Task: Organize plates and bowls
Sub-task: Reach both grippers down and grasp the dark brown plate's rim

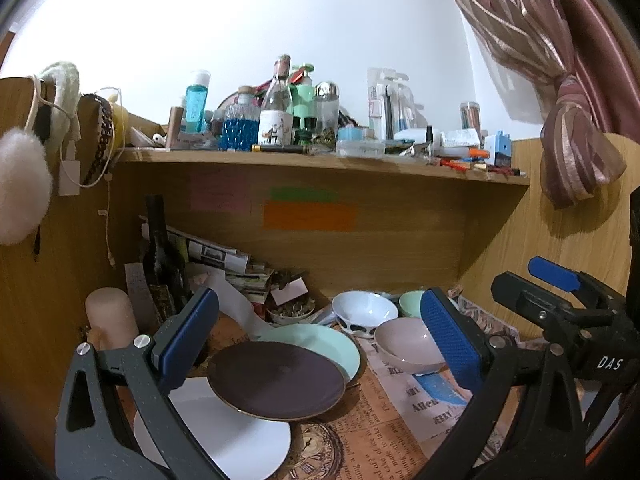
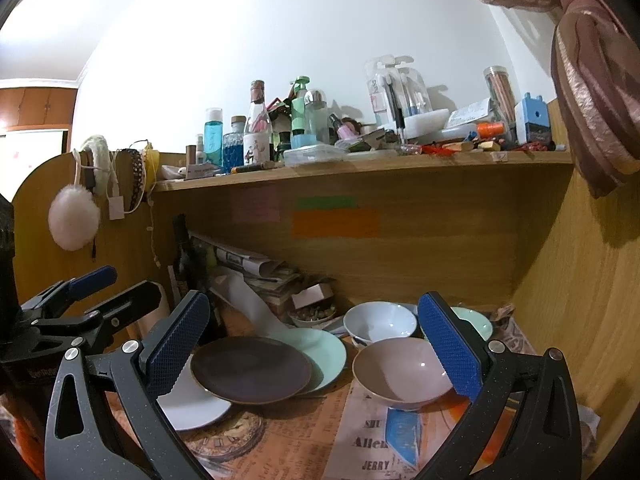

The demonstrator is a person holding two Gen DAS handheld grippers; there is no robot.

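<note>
Your left gripper [image 1: 316,336]: you held it wide open with nothing between the blue pads, hovering over the near edge of the plates.
Your right gripper [image 2: 316,344]: also spread wide and empty, just right of the left one, above the pink bowl.
Desk cover [image 2: 280,448]: a printed newspaper-style sheet lay under everything, with a clock print at the near left.
White plate [image 1: 224,440]: nearest on the left, flat on the sheet; your left finger cut off its left side.
Dark plate [image 1: 276,380]: it rested on the white plate and overlapped the mint plate behind it.
Mint plate [image 1: 340,348]: farther back and right, mostly covered by the dark plate.
Pink bowl [image 2: 400,372]: upright to the right of the plates; your right pad hid its right rim.
White bowl [image 2: 380,322]: upright just behind the pink bowl.
Mint bowl [image 2: 474,322]: far right, largely hidden behind your right pad.
Small dish [image 2: 312,314]: behind the plates, holding small bits you could not make out.
Clutter at the back: a dark bottle [image 1: 158,248], a pale candle [image 1: 110,316] and folded newspapers [image 2: 248,262] crowded the far left corner.
Upper shelf [image 2: 360,166]: packed with bottles and small items, too blurred to name singly.
</note>
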